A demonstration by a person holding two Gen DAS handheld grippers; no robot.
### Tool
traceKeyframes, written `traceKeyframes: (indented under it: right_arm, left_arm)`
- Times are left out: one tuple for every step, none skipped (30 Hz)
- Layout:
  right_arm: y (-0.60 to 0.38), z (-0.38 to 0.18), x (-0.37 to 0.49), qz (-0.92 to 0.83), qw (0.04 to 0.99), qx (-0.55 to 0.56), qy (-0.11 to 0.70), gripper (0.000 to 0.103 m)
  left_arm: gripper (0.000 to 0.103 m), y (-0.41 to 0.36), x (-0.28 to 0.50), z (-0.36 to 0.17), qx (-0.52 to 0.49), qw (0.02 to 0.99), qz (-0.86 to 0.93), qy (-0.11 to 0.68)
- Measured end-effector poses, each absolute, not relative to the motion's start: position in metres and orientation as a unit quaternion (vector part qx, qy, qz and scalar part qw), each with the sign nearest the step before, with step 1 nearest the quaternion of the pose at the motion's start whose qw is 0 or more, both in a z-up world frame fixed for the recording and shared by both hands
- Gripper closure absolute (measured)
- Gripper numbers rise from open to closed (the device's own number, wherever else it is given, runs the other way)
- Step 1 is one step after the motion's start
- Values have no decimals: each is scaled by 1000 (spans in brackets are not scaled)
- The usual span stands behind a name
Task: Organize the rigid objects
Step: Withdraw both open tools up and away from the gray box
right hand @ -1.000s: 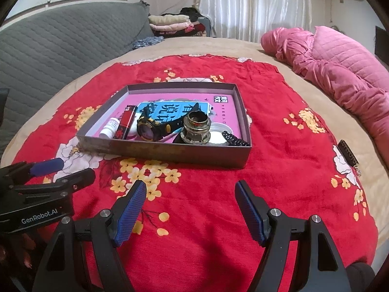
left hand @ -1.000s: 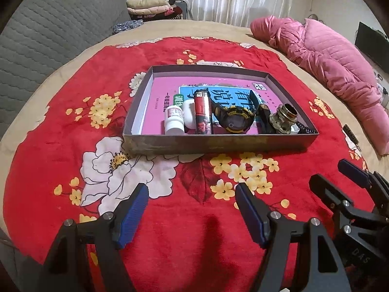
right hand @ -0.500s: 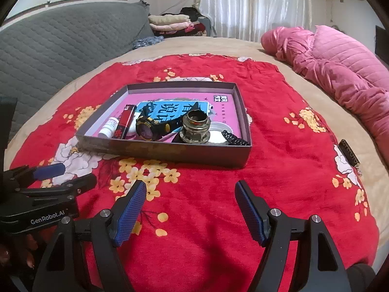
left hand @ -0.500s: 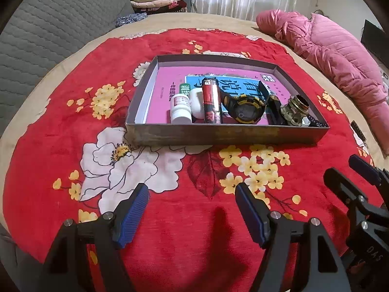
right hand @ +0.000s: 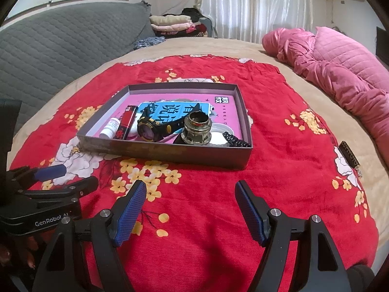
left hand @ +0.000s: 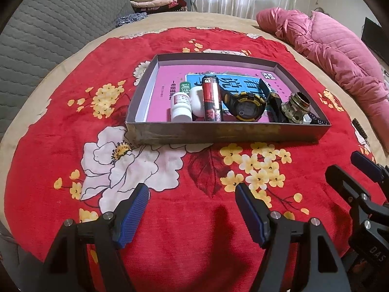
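Well, my left gripper (right hand: pixel 65 177) reads "GenRobot.AI"; both it and my right gripper (right hand: pixel 190 209) gape wide, empty, low in frame. Mid-frame, one grey box (left hand: pixel 226 135) holds one white bottle (left hand: pixel 180 107), one red lighter (left hand: pixel 212 102), one black-yellow watch (left hand: pixel 246 105), one metal fitting (left hand: pixel 295 107), perhaps a comb (right hand: pixel 235 142); Chinese print too distorted to read.

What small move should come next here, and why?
Probably bring the right gripper forward toward the box. Both grippers hang open and empty over the red blanket, short of the box. The metal fitting stands upright near that gripper's side of the box, clear on top, so it looks like an easy first pick.
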State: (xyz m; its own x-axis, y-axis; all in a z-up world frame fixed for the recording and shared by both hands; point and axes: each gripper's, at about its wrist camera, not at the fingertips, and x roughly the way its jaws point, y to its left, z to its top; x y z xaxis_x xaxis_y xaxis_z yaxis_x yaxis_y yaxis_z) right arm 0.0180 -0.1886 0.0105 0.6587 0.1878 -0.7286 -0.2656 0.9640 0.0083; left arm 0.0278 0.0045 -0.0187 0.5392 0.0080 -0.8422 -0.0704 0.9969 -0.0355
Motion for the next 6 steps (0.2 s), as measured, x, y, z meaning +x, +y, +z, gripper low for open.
traceKeyframes:
  right_arm:
    - [-189, 11, 18, 125, 909, -49, 394, 26]
    - [-189, 11, 18, 124, 909, -50, 394, 26]
    - [-189, 11, 18, 124, 909, -50, 394, 26]
    - [-189, 11, 18, 125, 909, -50, 394, 26]
    - [-189, 11, 18, 125, 910, -50, 393, 26]
    - [-189, 11, 18, 125, 910, -50, 393, 26]
  left_arm:
    - [30, 5, 28, -19, -34, 876, 20, 481]
    - [30, 5, 29, -20, -36, 875, 19, 482]
    - [30, 5, 29, -20, -36, 875, 17, 482]
    - [30, 5, 29, -20, -36, 876, 15, 481]
    - [30, 6, 29, -19, -37, 877, 13, 479]
    - [30, 6, 29, -18, -38, 878, 12, 476]
